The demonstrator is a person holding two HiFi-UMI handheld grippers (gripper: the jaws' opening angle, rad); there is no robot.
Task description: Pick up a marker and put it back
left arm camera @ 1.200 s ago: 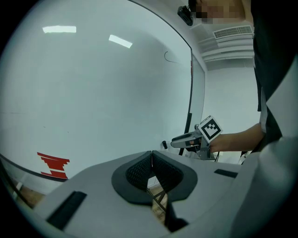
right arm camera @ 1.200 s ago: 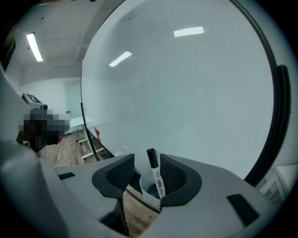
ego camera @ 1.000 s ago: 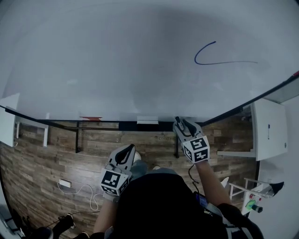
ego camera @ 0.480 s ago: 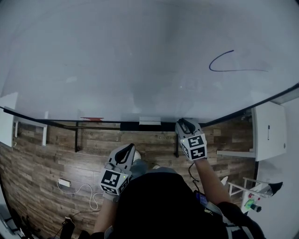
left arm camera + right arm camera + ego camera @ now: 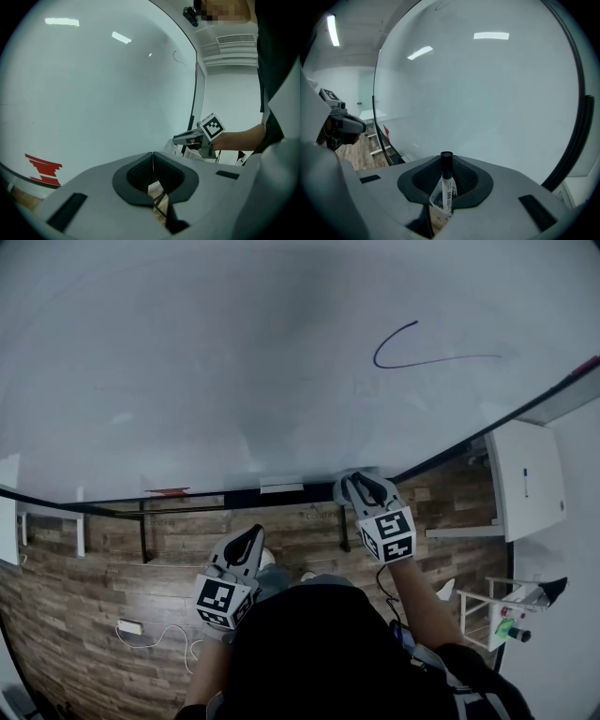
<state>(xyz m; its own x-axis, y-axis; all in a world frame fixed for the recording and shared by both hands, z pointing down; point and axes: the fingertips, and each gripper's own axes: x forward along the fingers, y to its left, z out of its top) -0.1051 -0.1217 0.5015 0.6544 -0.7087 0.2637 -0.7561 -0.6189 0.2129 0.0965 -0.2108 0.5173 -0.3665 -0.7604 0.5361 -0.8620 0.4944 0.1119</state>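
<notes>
A white marker with a black cap (image 5: 447, 180) stands upright between the dark pads of my right gripper (image 5: 446, 164). Its jaws have just been closing and now press on the barrel. In the head view the right gripper (image 5: 361, 486) hovers at the whiteboard's tray ledge (image 5: 234, 495), and the marker itself is hard to make out there. My left gripper (image 5: 248, 540) hangs lower, over the wooden floor. Its jaws meet (image 5: 152, 161) with nothing between them. The right gripper (image 5: 180, 138) also shows in the left gripper view.
A large whiteboard (image 5: 234, 362) fills the front, with a blue curved line (image 5: 412, 352) drawn on it. A red item (image 5: 167, 491) and a white block (image 5: 281, 486) lie on the ledge. A white cabinet (image 5: 525, 488) stands at the right.
The right gripper's jaws have closed on the marker at the ledge, and the gripper has risen slightly. The left gripper has stayed where it was.
</notes>
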